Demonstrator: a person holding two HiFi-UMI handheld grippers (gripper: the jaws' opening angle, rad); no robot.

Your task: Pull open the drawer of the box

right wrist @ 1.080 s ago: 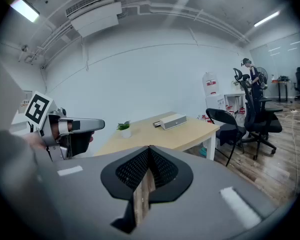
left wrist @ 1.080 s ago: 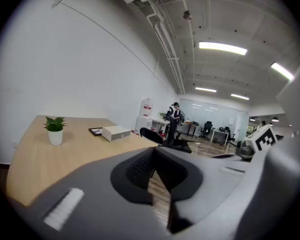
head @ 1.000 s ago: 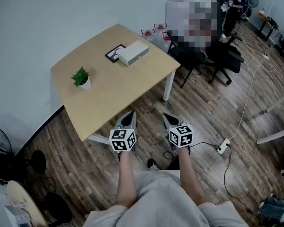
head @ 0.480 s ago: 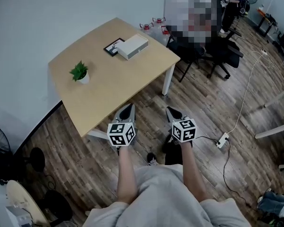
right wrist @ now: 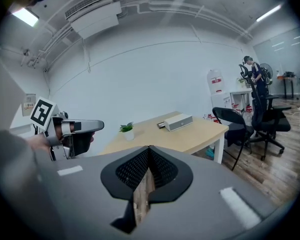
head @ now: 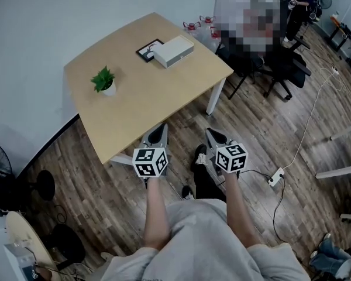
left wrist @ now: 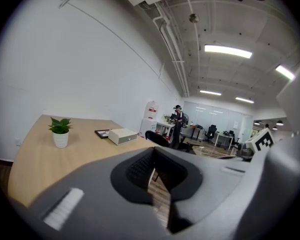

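Head view, lower centre: left gripper (head: pixel 158 133) and right gripper (head: pixel 214 137) are held side by side above the wood floor (head: pixel 269 133), near the front edge of the table (head: pixel 146 98) and touching nothing.

Left gripper view: jaws closed tip to tip, nothing between them. Right gripper view: same condition, jaws together and empty.

The box (head: pixel 174 50), white and flat, lies on the far part of the table, upper centre of the head view, well apart from both grippers. Its drawer looks shut; the front face is too small to inspect further. A dark picture frame (head: pixel 147 50) lies just beside the box, to its left. A small potted plant (head: pixel 104 81) stands upright at the table's left side. Black office chairs (head: pixel 281 69) stand at upper right. A power strip (head: pixel 275 181) lies on the floor at right.
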